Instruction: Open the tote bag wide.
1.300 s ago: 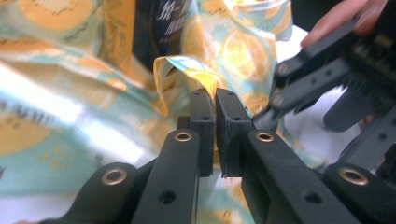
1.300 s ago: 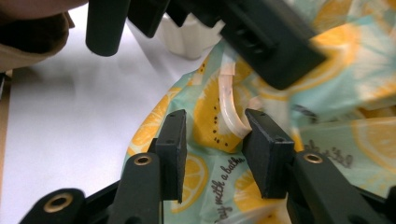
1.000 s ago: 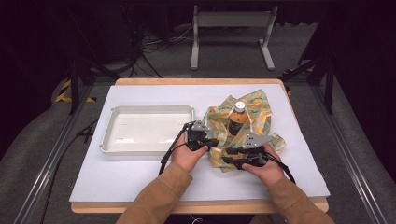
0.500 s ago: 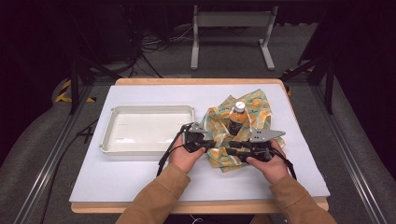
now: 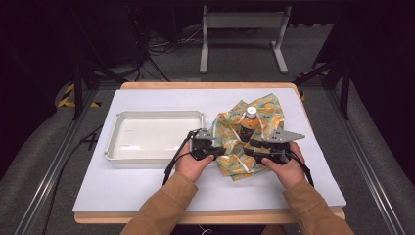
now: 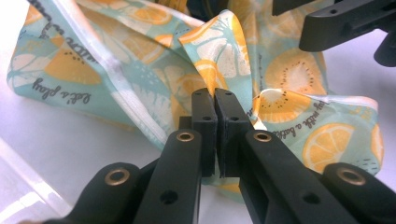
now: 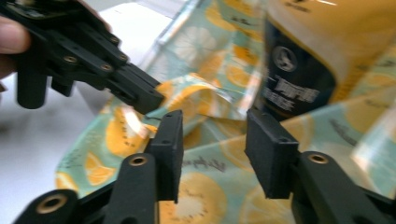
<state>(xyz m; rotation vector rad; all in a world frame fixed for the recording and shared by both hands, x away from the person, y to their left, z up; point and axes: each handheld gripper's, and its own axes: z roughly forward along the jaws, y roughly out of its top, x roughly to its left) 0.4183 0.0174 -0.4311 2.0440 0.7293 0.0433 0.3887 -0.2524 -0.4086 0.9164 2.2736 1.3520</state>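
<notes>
With the left gripper [image 6: 215, 109] clamped on the cloth [image 6: 289, 74], the right gripper's [image 7: 212, 140] just-widened, empty jaws were best closed on a fold clear of the bottle [image 7: 303, 56].

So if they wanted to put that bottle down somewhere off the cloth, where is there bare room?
The white tray left of the cloth looks bare inside. The white mat is open along the near edge in front of the tray, and in a strip behind it. It is crowded around the bottle, where the left gripper pinches cloth and the right gripper stands close.
</notes>
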